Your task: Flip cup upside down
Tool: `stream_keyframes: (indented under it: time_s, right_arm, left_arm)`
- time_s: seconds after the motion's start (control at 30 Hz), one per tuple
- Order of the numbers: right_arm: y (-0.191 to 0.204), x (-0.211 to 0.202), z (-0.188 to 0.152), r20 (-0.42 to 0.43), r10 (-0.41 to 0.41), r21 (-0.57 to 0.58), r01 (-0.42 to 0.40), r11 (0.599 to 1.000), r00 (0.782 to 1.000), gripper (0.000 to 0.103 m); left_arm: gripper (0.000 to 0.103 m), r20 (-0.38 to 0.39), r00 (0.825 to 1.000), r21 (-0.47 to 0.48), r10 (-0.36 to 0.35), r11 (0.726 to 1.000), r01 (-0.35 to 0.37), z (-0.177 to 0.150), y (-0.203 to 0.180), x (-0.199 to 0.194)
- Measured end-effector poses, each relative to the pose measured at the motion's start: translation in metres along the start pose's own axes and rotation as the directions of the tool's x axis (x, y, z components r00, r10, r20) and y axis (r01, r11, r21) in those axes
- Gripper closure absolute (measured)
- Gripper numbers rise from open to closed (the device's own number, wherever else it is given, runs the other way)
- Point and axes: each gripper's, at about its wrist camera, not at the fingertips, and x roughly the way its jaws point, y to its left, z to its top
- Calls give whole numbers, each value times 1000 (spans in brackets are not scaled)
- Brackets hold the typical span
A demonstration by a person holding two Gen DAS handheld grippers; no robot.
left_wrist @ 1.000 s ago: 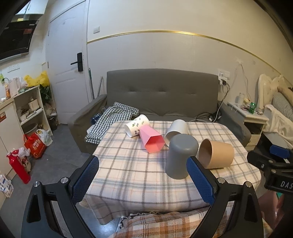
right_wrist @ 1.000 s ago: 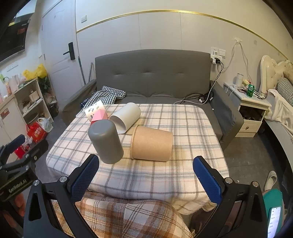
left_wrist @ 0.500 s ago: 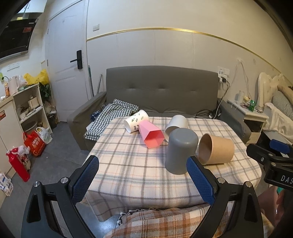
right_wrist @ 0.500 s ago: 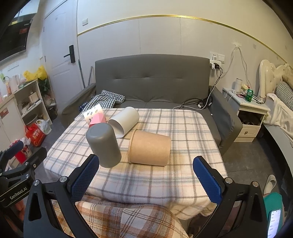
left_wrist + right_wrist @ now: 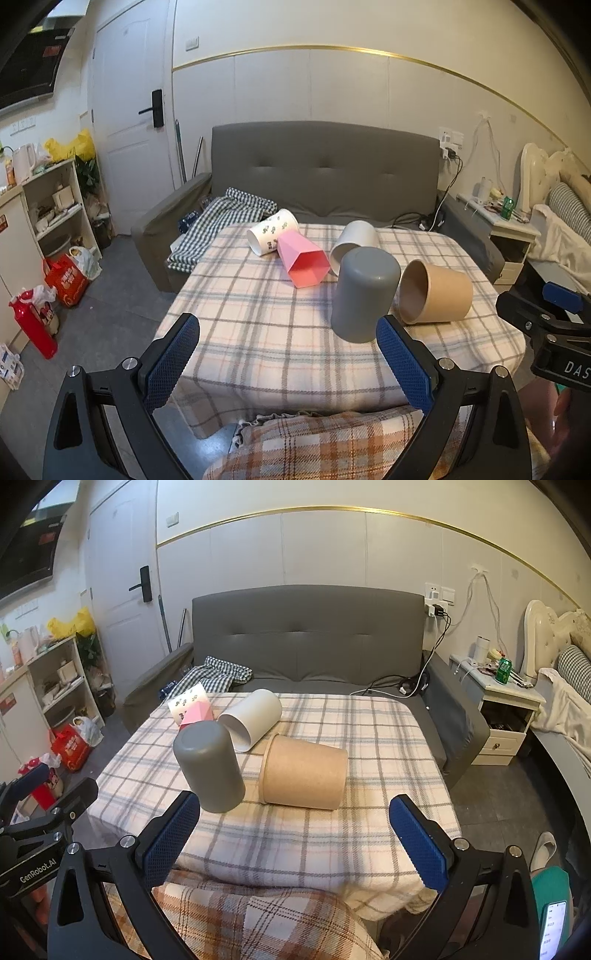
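A grey cup (image 5: 364, 293) (image 5: 208, 766) stands upside down on the plaid-covered table (image 5: 258, 332). A brown paper cup (image 5: 436, 291) (image 5: 303, 771) lies on its side beside it. A white cup (image 5: 354, 240) (image 5: 253, 716), a pink cup (image 5: 304, 262) (image 5: 195, 714) and a patterned white cup (image 5: 273, 232) (image 5: 184, 701) lie on their sides behind. My left gripper (image 5: 288, 365) is open and empty at the table's near edge. My right gripper (image 5: 293, 845) is open and empty, also short of the cups.
A grey sofa (image 5: 321, 173) with a checked cloth (image 5: 221, 218) stands behind the table. A nightstand (image 5: 506, 705) and bed are at the right, shelves (image 5: 55, 206) and a red bottle (image 5: 31, 325) at the left. A plaid blanket (image 5: 258, 923) lies below the grippers.
Both grippers have moved a little closer to the table, so the cups look larger. No cup has moved.
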Motion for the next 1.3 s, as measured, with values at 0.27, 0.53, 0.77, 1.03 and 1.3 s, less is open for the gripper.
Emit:
stream_keyframes:
  time_s: [0.27, 0.53, 0.77, 1.03, 1.3]
  right_arm:
    - [0, 0, -1, -3, 1, 4, -1, 1000, 1000, 0]
    - [0, 0, -1, -5, 1, 4, -1, 1000, 1000, 0]
    - [0, 0, -2, -9, 1, 2, -1, 1000, 1000, 0]
    - [0, 1, -3, -11, 2, 2, -2, 1000, 1000, 0]
    - [0, 1, -3, -12, 1, 2, -1, 1000, 1000, 0]
  left_arm:
    - [4, 6, 1000, -23, 25, 999, -25, 0, 4, -1]
    - [4, 5, 1000, -24, 24, 999, -24, 1, 4, 0]
    - [4, 7, 1000, -23, 24, 999, -24, 0, 5, -1]
    - [4, 6, 1000, -22, 24, 999, -24, 0, 5, -1]
    - [4, 7, 1000, -22, 23, 1000, -23, -1, 4, -1]
